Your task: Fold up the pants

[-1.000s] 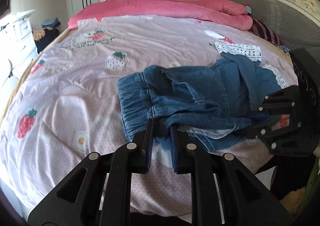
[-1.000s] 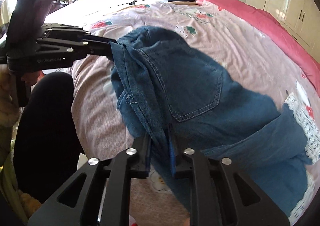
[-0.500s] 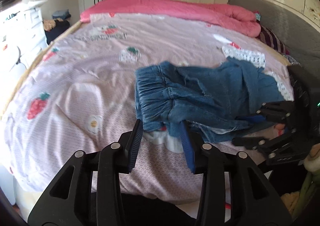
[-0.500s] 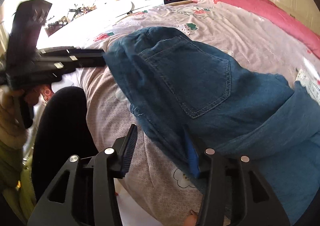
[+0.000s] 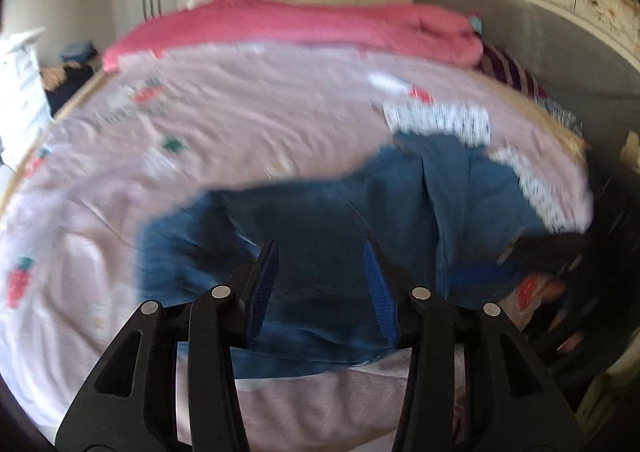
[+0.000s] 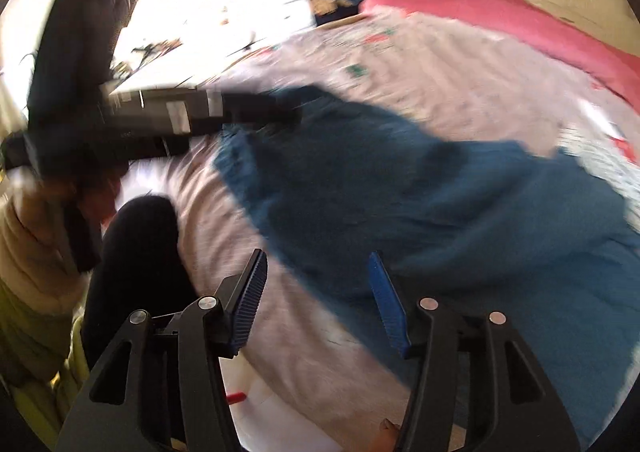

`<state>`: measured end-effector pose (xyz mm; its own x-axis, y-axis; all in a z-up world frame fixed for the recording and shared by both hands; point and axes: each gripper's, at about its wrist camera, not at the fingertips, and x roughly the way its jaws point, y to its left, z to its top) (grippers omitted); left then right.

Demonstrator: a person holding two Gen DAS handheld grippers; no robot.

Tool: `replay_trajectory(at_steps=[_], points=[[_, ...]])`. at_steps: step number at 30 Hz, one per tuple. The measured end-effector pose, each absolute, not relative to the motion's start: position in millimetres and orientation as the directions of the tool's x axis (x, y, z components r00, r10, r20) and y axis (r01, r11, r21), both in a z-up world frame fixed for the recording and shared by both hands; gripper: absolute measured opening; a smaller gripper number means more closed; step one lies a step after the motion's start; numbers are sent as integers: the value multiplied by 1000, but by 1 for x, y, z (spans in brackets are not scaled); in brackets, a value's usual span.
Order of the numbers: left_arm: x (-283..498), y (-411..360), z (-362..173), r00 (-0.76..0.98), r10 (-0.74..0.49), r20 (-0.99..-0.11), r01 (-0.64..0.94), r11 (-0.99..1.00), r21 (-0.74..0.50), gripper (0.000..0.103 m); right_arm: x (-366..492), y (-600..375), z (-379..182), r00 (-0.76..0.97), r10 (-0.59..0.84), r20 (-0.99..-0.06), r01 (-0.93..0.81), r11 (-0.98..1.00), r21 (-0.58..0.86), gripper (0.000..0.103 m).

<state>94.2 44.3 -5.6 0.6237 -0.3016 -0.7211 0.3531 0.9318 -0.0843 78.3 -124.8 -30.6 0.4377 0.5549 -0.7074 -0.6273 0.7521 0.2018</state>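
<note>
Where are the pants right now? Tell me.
The pants lie on the pink quilt near the bed's front edge, just beyond both opening grippers, neither holding them.

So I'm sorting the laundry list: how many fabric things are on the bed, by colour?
Blue: 1, the jeans
Pale pink with strawberries: 1, the bedspread
Bright pink: 1, the blanket
Dark striped: 1, the pillow
Total: 4
</note>
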Motion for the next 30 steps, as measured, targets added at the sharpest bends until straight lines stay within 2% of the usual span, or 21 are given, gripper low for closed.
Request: replay_trajectory(at_steps=[3, 5, 7, 9, 12, 13, 15, 16, 20, 24, 30], points=[[98, 30, -41, 552, -266, -790, 360, 931, -62, 37, 89, -157, -23, 514, 493, -703, -541, 822, 181, 52], [97, 28, -59, 544, -236, -805, 362, 932, -28, 37, 101, -177, -19, 549, 458, -699, -482, 857, 183, 52], [95, 28, -60, 555, -233, -798, 361, 932, -21, 38, 111, -185, -17, 573, 430, -698, -441, 879, 179, 53], [96, 27, -57, 552, -234, -801, 359, 933, -25, 38, 123, -188, -19, 583, 407, -703, -418, 892, 170, 58], [91, 31, -43, 568, -245, -786, 351, 936, -38, 38, 139, -197, -34, 579, 330, -745, -354, 925, 134, 61], [88, 32, -33, 577, -269, -771, 355, 933, -59, 39, 145, -201, -41, 567, 310, -763, -337, 933, 128, 61], [85, 32, -16, 594, -300, -746, 364, 928, -83, 51, 156, -206, -60, 506, 279, -816, -301, 944, 136, 64], [83, 29, -5, 606, -317, -730, 372, 924, -92, 53, 159, -211, -71, 476, 279, -834, -283, 946, 155, 65], [95, 4, 13, 601, -379, -704, 438, 892, -106, 60, 147, -227, -62, 504, 352, -789, -290, 929, 230, 65], [126, -30, 6, 535, -439, -721, 491, 857, -158, 60, 151, -259, -24, 573, 366, -733, -259, 930, 262, 69], [156, -62, -15, 405, -587, -701, 531, 775, -343, 59, 206, -272, 14, 599, 307, -740, -287, 945, 160, 75]])
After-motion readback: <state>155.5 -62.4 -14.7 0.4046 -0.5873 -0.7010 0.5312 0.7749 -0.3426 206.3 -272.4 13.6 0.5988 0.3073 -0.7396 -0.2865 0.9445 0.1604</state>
